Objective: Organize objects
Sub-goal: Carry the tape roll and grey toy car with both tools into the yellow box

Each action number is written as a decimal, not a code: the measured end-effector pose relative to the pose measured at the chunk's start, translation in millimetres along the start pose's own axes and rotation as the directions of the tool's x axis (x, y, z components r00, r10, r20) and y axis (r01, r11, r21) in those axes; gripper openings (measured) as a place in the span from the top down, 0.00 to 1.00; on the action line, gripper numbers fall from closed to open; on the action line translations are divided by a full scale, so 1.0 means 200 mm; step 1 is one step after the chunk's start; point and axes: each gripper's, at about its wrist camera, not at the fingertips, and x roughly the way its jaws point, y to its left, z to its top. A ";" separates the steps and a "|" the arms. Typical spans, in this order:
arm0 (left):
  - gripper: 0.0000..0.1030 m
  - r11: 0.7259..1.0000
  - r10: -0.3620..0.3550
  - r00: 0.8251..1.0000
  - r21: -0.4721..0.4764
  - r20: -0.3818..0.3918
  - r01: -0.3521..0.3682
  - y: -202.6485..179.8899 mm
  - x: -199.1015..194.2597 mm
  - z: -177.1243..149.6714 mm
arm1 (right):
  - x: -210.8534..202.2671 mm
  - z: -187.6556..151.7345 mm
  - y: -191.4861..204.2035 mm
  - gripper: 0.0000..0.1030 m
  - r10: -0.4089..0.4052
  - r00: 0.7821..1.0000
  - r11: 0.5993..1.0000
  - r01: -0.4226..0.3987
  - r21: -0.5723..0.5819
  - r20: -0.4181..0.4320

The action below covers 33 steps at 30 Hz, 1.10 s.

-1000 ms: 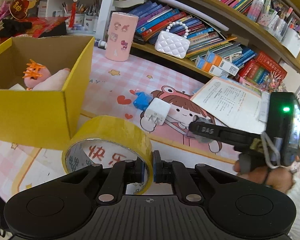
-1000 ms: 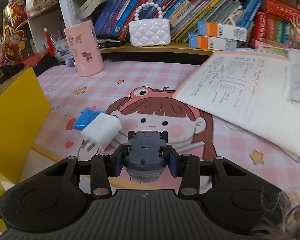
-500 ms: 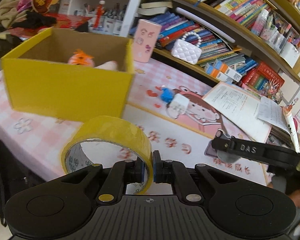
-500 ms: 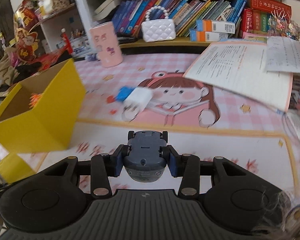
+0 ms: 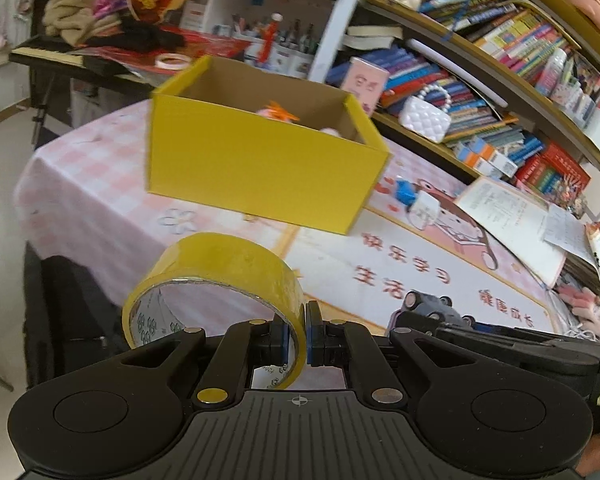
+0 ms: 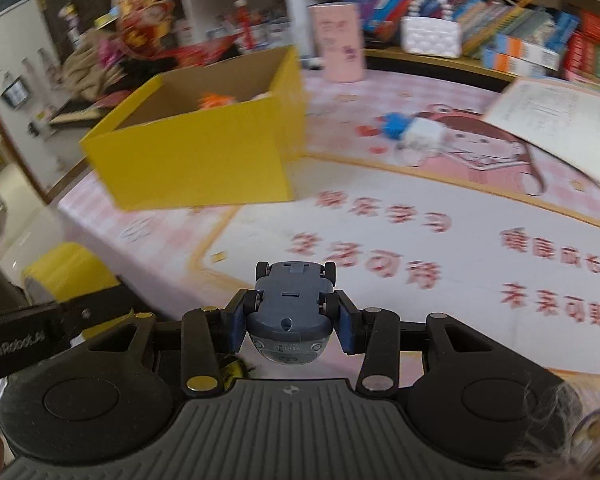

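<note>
Yellow tape roll (image 5: 220, 276), one, glossy ring with printed white core, wall pinched between pads of left hand-held gripper (image 5: 298, 336), held above tabletop (image 5: 100, 200) edge. Blue-grey plastic toy car (image 6: 290, 312), one, underside up, four small black wheels, clamped across its sides by right hand-held gripper (image 6: 290, 322). Yellow cardboard box (image 5: 256, 164), one, open-topped, rectangular, on pink checked tabletop; orange-tufted pink plush (image 5: 278, 112) inside. White charger block (image 6: 422, 134) beside blue piece (image 6: 394, 125) on cartoon mat.
</note>
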 end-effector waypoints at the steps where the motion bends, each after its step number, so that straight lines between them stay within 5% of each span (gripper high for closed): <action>1: 0.94 1.000 0.005 1.000 -0.004 0.005 -0.005 0.03 -0.02 0.00 | 0.00 -0.01 0.04 0.60 0.010 1.000 1.000 -0.010 -0.014 0.000; 17: 0.94 0.999 0.030 0.997 -0.026 0.071 -0.028 0.32 -0.21 -0.01 | 0.00 -0.05 0.43 0.60 0.053 0.998 0.994 -0.049 -0.099 0.032; 33: 0.94 0.999 -0.037 0.991 0.006 0.128 0.037 0.39 -0.26 0.11 | -0.02 -0.01 0.53 0.60 0.011 0.997 0.995 -0.002 -0.101 0.081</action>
